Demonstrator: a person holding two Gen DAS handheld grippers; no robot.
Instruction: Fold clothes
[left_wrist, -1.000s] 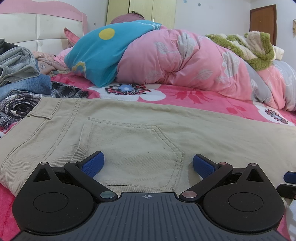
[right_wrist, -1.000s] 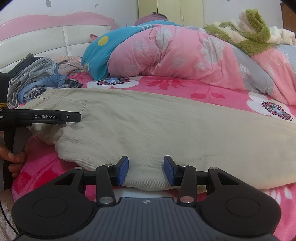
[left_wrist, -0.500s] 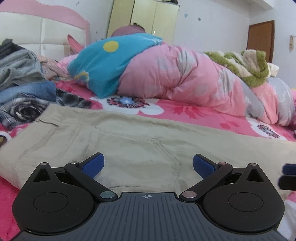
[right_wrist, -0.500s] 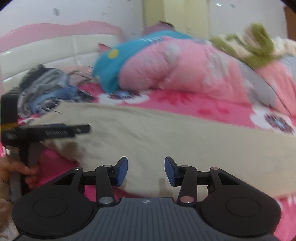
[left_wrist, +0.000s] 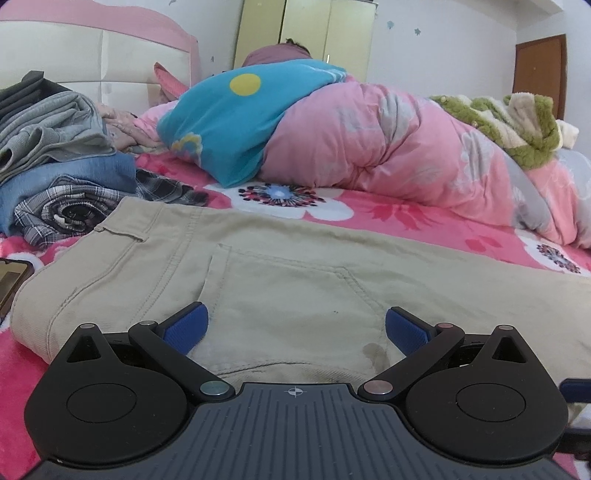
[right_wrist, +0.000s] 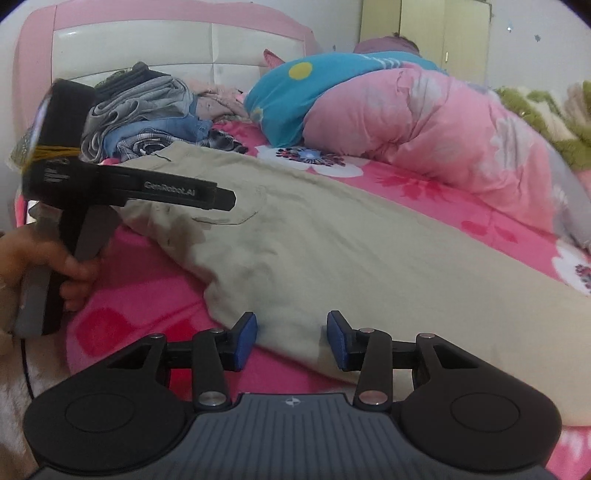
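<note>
Across the pink flowered bedspread (left_wrist: 399, 218) lie the beige trousers (left_wrist: 295, 280), spread flat with the waistband toward the left and the leg running off to the right; a back pocket faces up, and a dark stain sits on the cloth near its lower edge.

Over the seat of the trousers hovers the left gripper (left_wrist: 294, 326); its jaws stand wide apart, one blue pad to either side of the pocket, with nothing between them; whether the pads brush the cloth beneath cannot be told from this angle; in the right wrist view the same tool shows from the side, black, with a hand (right_wrist: 55, 273) wrapped round its handle at the left edge.

Further along the leg sits the right gripper (right_wrist: 291, 339); its jaws are partly open, the blue pads standing either side of the near edge of the trouser leg; the cloth lies in the gap but the pads do not press on it.

Beyond the waistband rests a pile of clothes (left_wrist: 62, 166), grey over blue denim over plaid; behind the trousers bulks a pink quilt (left_wrist: 388, 147) with a blue pillow (left_wrist: 236, 118) against it, and a green fleece blanket (left_wrist: 509, 118) lies on top to the right.
</note>
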